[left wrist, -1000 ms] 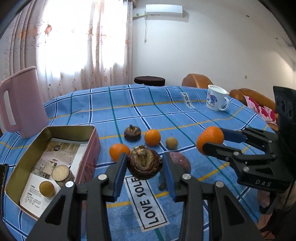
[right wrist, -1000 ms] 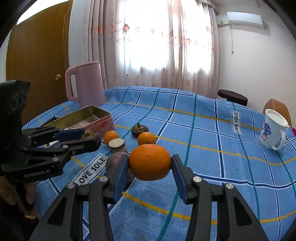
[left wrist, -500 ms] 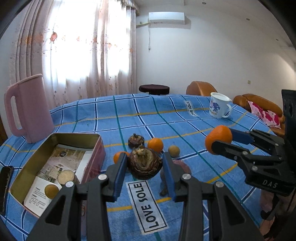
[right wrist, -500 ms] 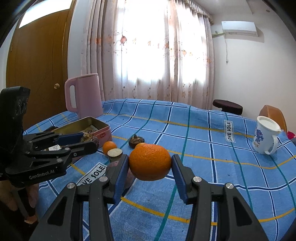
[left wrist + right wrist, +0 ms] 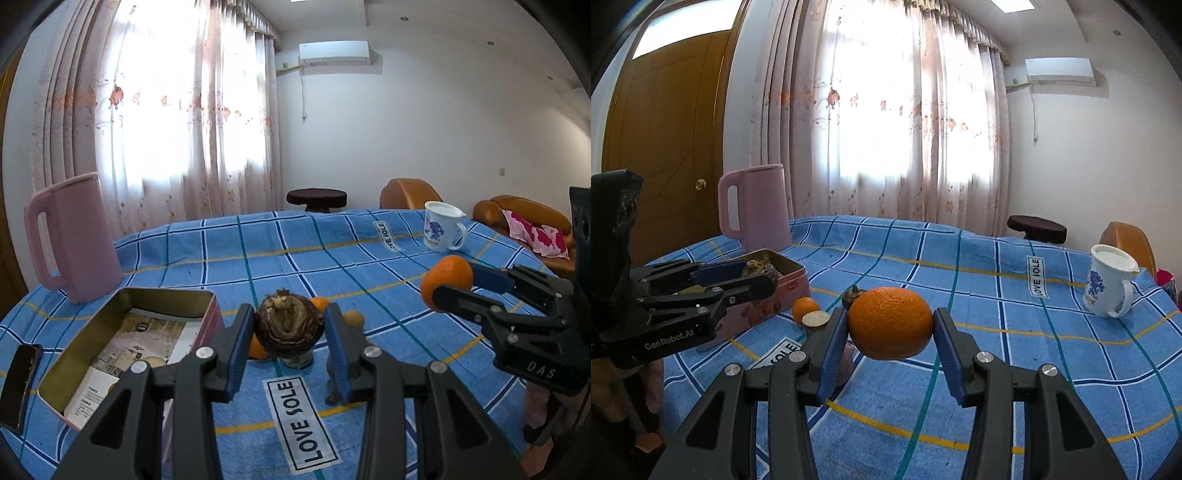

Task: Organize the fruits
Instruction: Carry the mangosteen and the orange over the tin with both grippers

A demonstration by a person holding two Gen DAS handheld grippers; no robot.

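- Two fruits are being carried clear of the tabletop (image 5: 369, 258), one per claw.
- The tin box (image 5: 166, 295) is lying open at left, probably the destination.
- Left claw (image 5: 290, 334) is pinching a dark scaly fruit (image 5: 290, 325) beside that box.
- Right claw (image 5: 890, 328) is pinching an orange (image 5: 890, 323) by its sides, well above the cloth.

Counter (image 5: 1015, 369) mid & far side open w/ wide room to pass. Left side crowded: tin (image 5: 92, 332) near edge, jug (image 5: 74, 236) just behind it, loose fruit (image 5: 806, 307) beside tin. Mug (image 5: 1108, 284) blocks far right corner.
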